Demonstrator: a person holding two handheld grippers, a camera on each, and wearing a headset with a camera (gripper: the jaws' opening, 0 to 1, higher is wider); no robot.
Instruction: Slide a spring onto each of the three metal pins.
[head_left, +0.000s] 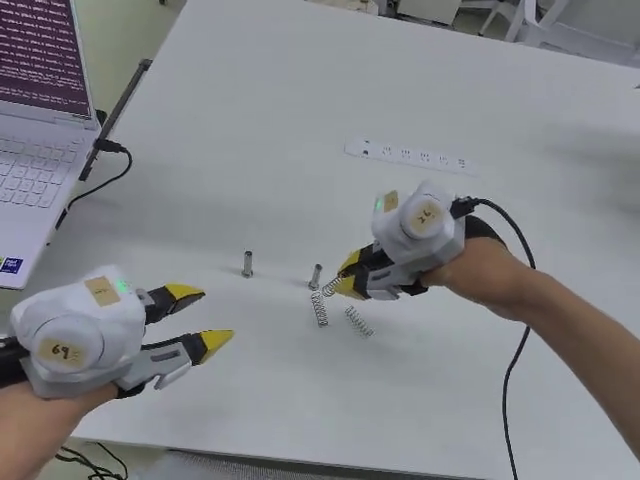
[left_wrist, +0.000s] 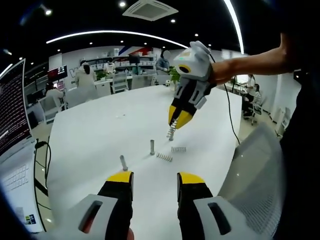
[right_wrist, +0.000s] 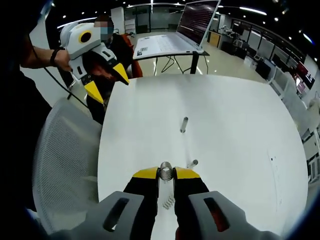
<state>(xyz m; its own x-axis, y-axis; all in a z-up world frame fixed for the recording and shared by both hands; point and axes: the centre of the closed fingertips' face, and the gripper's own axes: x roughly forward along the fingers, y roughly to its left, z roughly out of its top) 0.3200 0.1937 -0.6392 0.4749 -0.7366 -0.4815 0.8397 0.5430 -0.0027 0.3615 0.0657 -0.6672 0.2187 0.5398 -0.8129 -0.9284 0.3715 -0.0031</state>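
The job has hardly begun. The right claw (head_left: 342, 280) is pinched shut on one spring (right_wrist: 166, 171) and holds it low over the white surface (head_left: 300, 120), very near a pin (head_left: 316, 277). The spring is not on that pin yet, so I think this is the first try. A second pin (head_left: 247, 264) stands a little way to the left, and it is bare too. I can see two pins, and I cannot tell where the third one is. A loose spring (head_left: 320, 308) and a last spring (head_left: 358, 321) lie flat on the surface, just beside the right claw. The left claw (head_left: 200, 317) is wide open and holds nothing. It hangs near the surface's front edge, apart from the pins. So all three springs are left to do.
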